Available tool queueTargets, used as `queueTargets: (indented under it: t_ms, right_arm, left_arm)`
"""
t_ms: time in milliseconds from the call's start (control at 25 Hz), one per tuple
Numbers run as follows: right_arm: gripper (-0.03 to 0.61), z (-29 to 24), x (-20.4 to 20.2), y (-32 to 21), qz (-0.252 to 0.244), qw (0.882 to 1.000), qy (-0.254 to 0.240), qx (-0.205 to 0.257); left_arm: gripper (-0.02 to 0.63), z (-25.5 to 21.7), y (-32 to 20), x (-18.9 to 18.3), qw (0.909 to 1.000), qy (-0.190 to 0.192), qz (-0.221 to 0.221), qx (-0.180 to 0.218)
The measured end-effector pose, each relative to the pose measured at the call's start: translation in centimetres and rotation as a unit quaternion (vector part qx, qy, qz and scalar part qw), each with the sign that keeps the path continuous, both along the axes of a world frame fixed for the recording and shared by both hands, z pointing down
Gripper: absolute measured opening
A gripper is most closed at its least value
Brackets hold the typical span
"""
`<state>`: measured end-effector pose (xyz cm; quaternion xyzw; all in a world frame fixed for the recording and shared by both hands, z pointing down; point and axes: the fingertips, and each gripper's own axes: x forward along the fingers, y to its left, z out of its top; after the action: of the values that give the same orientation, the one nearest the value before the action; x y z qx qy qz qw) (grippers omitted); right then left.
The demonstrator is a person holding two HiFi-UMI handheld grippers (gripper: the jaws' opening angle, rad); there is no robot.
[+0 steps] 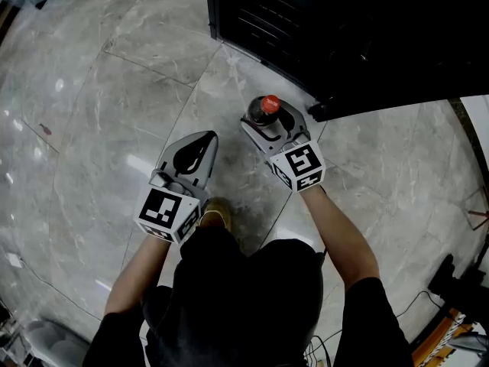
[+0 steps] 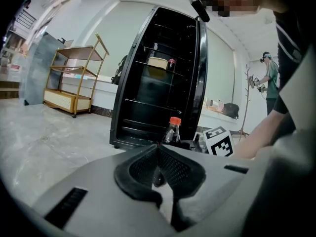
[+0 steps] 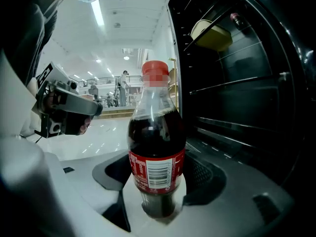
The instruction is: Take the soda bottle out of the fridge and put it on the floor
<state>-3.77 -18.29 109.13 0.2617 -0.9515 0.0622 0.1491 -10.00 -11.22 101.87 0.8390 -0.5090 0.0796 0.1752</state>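
A dark soda bottle (image 1: 270,105) with a red cap and red label stands upright between the jaws of my right gripper (image 1: 269,122), which is shut on its body (image 3: 157,147), low over the marble floor (image 1: 114,90). It is just in front of the open black fridge (image 1: 344,37). My left gripper (image 1: 204,138) hovers to the left of the bottle, shut and empty, its pads (image 2: 148,164) meeting. From the left gripper view the bottle (image 2: 172,132) and the right gripper's marker cube (image 2: 218,141) show ahead. My left gripper (image 3: 64,107) appears at the left of the right gripper view.
The fridge (image 2: 158,83) shows wire shelves with a yellowish container (image 2: 157,65) and a small bottle (image 2: 171,63) high up. A gold shelf cart (image 2: 74,78) stands far left. Another person (image 2: 266,78) works at far right. My shoe (image 1: 215,216) is below the grippers; cables and gear (image 1: 458,297) lie at lower right.
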Motion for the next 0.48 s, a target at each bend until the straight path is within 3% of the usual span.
queueTargets:
  t_ms: [480]
  right_arm:
    - [0.316,1.2,0.6,-0.1,0.008,1.000,-0.015,0.013]
  left_arm:
    - [0.008,1.6,-1.4,0.9,0.9998,0.012,0.001,-0.015]
